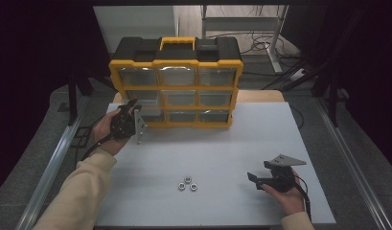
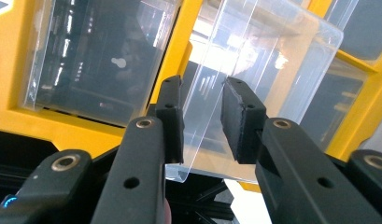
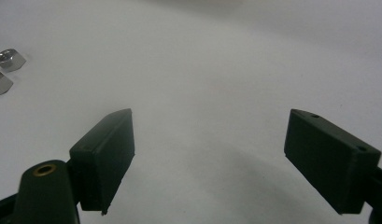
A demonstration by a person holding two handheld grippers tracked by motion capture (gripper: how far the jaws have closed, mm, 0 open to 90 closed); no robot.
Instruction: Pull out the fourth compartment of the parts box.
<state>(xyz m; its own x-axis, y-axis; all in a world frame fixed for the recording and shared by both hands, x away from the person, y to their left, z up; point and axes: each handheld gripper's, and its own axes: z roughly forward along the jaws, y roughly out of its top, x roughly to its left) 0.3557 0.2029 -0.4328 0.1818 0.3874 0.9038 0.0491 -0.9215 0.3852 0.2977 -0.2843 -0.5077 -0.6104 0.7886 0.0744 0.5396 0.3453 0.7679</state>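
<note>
My left gripper (image 2: 201, 119) pinches the clear plastic drawer (image 2: 254, 79), tilted partway out of the yellow-and-black organiser cabinet (image 1: 177, 81); my right gripper (image 3: 209, 161) hangs released above the white table (image 3: 216, 60).

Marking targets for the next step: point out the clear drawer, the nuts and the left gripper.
Drawer (image 2: 254, 65): left gripper view, its clear front wall.
Nuts (image 1: 188, 184): high view, middle of the cluster on the table.
Left gripper (image 2: 202, 116): left gripper view, midway between its fingertips.

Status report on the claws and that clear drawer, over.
Left claw astride clear drawer's front lip, part pulled from yellow organizer; grip unclear. Right claw open above table. Nuts untouched mid-table. Nothing blocking.
</note>
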